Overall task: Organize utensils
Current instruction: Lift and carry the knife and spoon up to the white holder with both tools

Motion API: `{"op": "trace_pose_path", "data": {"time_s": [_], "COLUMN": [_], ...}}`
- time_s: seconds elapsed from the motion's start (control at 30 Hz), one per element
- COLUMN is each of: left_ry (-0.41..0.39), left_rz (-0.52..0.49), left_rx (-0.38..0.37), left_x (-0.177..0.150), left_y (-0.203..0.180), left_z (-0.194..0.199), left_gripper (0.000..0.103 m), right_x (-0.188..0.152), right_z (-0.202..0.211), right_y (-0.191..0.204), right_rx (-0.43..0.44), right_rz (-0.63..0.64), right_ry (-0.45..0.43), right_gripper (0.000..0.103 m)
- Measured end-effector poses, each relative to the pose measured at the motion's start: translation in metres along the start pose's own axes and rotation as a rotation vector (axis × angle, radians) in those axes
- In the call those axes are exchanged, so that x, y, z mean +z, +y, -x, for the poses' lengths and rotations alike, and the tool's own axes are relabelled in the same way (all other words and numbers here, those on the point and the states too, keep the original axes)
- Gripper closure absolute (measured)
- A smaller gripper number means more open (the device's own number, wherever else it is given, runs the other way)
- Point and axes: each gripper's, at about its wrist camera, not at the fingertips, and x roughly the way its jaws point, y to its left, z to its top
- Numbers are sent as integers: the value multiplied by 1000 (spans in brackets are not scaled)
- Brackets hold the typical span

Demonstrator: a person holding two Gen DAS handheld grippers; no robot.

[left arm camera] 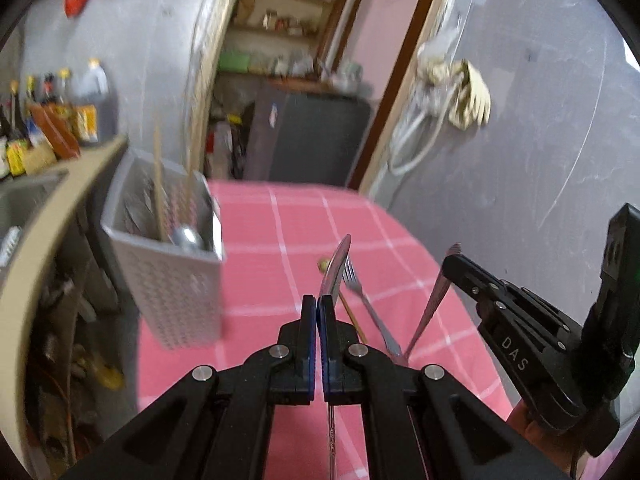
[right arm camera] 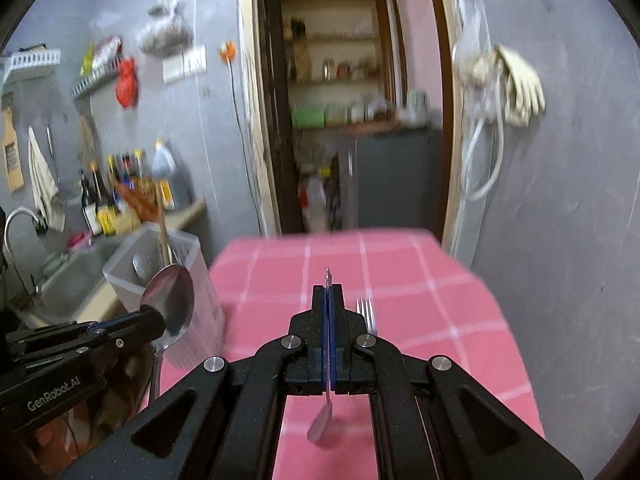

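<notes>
I see a counter [right arm camera: 440,312] covered with a pink checked cloth, set against a grey wall beside an open doorway.

My left tool [left arm camera: 317,304] is clenched on a spoon [left arm camera: 335,268]. Its bowl sticks up past the fingertips and its handle hangs down below the fingers. In the right wrist view the same spoon's bowl stands up, shiny, just in front of the holder.

My right tool [right arm camera: 328,290] is also clenched, gripping a second spoon [right arm camera: 322,420]. That one hangs with its bowl down beneath the fingers, while the thin end of its handle pokes up past the fingertips. Both spoons are lifted clear of the cloth.

A fork [left arm camera: 366,300] lies flat on the cloth between the two tools, its tines pointing away from me. A thin brownish stick lies beside it; I cannot tell what it is.

At the counter's left edge stands a pale perforated utensil holder [left arm camera: 176,292], upright. Inside it are wooden chopsticks [left arm camera: 158,184] and a metal spoon bowl [left arm camera: 187,237].

Left of the holder are a sink [right arm camera: 76,276] and a row of sauce bottles [right arm camera: 120,188].
</notes>
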Motion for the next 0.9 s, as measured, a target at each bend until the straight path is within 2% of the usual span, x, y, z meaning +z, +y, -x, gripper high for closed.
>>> {"op": "trace_pose_path", "data": {"time_s": [0.27,0.53,0.7,0.9], "left_ry": [-220,-398,-458,-496], "left_rz": [-4,47,98,215], "left_rx": [28,71,92,65], "left_x": [39,79,90,94], "left_y": [10,33,55,85], "left_z": [46,68,66,51], "left_gripper": [101,101,101,101], "right_x": [52,87,95,86], "right_z": [27,37,22,-3], "right_y": [49,94,114,128], "right_rx": [9,76,140,161], "right_rz": [53,35,5,-19], "right_ry": [-253,-410,-436,-430], "right_gripper": [102,102,102,102]}}
